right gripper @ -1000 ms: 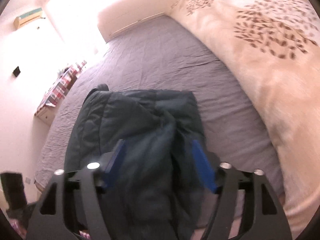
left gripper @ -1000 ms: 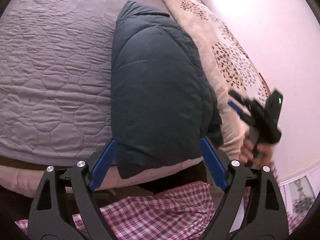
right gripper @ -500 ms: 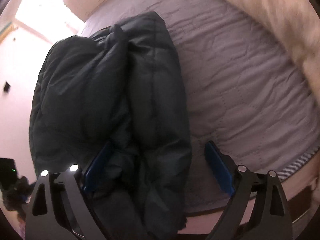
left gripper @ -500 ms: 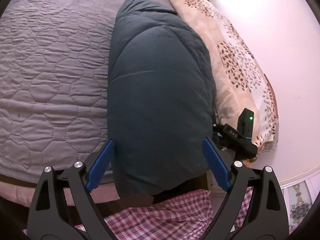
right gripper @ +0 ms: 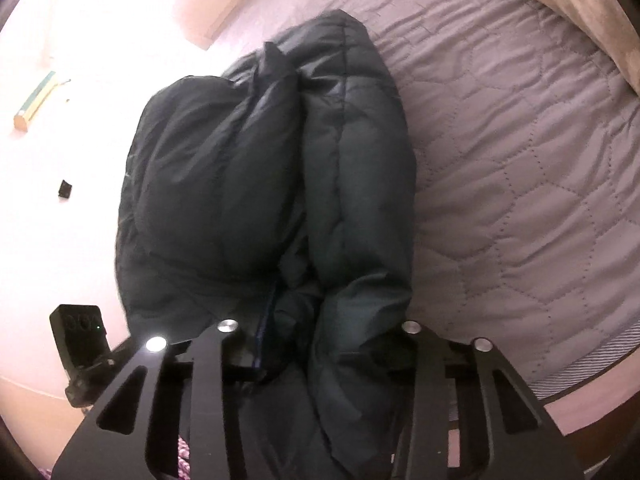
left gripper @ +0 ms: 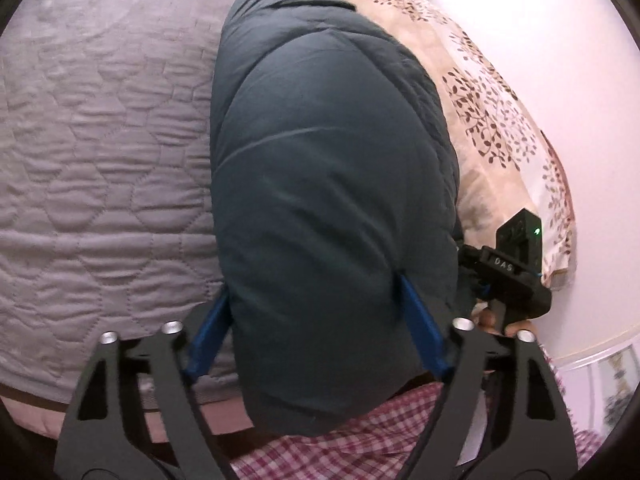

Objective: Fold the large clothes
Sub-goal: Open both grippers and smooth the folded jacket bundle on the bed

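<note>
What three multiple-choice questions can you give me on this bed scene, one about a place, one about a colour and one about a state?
1. Where does the jacket lie?
A. On the quilted bedspread
B. On the floor
C. Over a chair

2. What colour is the jacket?
A. Bright red
B. White
C. Dark teal

3. How is the right gripper?
A. Wide open over bare quilt
B. Closed on the jacket's near end
C. Holding a pillow

Answers:
1. A: grey quilting shows beside the jacket in both views.
2. C: it looks dark blue-green throughout.
3. B: its jaws have just been closing, and jacket fabric bunches up between them.
</note>
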### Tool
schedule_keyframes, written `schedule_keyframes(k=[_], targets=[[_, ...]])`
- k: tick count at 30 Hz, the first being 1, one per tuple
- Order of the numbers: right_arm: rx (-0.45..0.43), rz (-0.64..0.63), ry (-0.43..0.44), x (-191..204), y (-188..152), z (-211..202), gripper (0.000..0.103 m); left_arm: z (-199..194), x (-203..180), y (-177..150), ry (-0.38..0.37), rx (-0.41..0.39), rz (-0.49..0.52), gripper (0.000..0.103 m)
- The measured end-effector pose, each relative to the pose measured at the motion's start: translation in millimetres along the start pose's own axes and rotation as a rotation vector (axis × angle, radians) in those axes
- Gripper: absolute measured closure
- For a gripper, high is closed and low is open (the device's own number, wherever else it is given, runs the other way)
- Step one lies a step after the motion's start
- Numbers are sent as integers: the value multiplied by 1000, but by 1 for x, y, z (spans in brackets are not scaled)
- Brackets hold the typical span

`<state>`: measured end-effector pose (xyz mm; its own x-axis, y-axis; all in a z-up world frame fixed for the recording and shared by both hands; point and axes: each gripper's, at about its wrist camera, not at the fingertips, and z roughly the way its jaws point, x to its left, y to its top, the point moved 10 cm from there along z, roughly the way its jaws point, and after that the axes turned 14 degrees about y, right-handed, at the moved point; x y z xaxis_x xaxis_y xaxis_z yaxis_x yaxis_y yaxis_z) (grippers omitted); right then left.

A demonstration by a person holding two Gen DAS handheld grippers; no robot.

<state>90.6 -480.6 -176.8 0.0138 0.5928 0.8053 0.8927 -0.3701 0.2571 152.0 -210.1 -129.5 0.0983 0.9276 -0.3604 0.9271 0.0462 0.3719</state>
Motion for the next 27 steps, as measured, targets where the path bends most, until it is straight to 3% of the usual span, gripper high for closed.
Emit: schedule_keyframes(k=[5,12,18,23,26,27], targets=[[-4,-45,36,26,-6,13,68,-20,19,17,43,-61,14,34],[77,-130,36,76,-9,82,69,-60,98,46,156,-156,-43,34],[145,-210,10,102,-10,123,69,-66,164,37,177,-147,-131,34],[127,-237,-31,90,-18,110,68,-60,165,28,172,-160,-112,31],[94,-171,-41,73,-18,103,56,-61,162,30,196,-170,-91,29],[82,-149,-49,68,-19,99,46,-62,159,30,200,-171,-91,28]])
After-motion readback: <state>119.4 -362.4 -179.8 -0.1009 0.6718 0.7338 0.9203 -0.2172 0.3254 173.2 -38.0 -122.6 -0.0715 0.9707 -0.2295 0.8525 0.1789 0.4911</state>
